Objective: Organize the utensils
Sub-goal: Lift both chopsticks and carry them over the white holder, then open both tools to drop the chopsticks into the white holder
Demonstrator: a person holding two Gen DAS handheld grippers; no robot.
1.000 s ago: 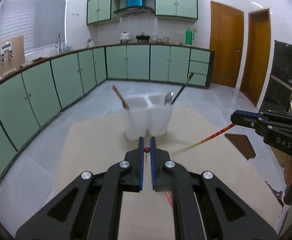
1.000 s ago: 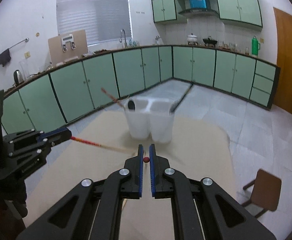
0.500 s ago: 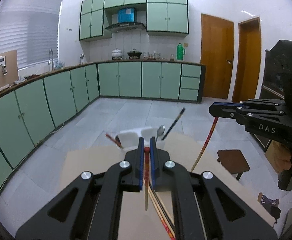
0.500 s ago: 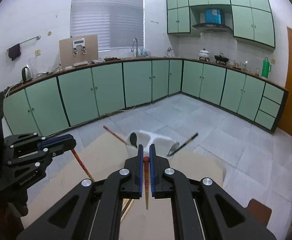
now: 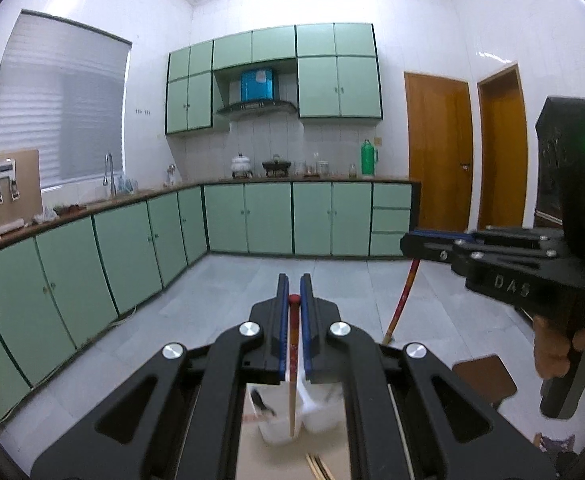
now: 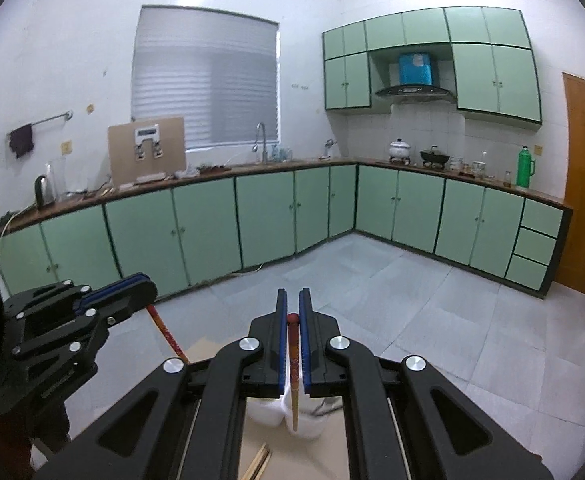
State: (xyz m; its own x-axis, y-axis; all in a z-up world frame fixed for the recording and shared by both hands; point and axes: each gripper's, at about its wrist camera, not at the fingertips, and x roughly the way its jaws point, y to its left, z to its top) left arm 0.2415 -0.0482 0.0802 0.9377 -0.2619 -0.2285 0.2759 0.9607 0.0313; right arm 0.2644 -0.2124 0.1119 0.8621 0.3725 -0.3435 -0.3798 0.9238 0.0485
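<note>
My left gripper point(image 5: 294, 280) is shut on a red-topped wooden chopstick point(image 5: 292, 380) that hangs straight down from the jaws. Its tip hovers over the white two-compartment utensil holder point(image 5: 273, 430), which is mostly hidden below the fingers; a dark spoon point(image 5: 258, 398) leans in it. My right gripper point(image 6: 292, 294) is likewise shut on a second red-topped chopstick point(image 6: 294, 392) dangling above the holder point(image 6: 266, 412). Each gripper also shows in the other's view, the right gripper point(image 5: 409, 243) with its stick point(image 5: 402, 300), the left gripper point(image 6: 150, 289) with its stick point(image 6: 168, 334).
Loose chopsticks point(image 5: 318, 466) lie on the beige table point(image 5: 254, 462) near me, also seen as chopsticks point(image 6: 258, 462). A brown stool point(image 5: 484, 376) stands at the right. Green cabinets point(image 5: 248, 218) line the far walls across grey floor. A hand point(image 5: 552, 352) holds the right gripper's handle.
Both grippers have risen with their chopsticks. The sticks swung from lying nearly level to hanging down. The holder has dropped to the bottom of both views.
</note>
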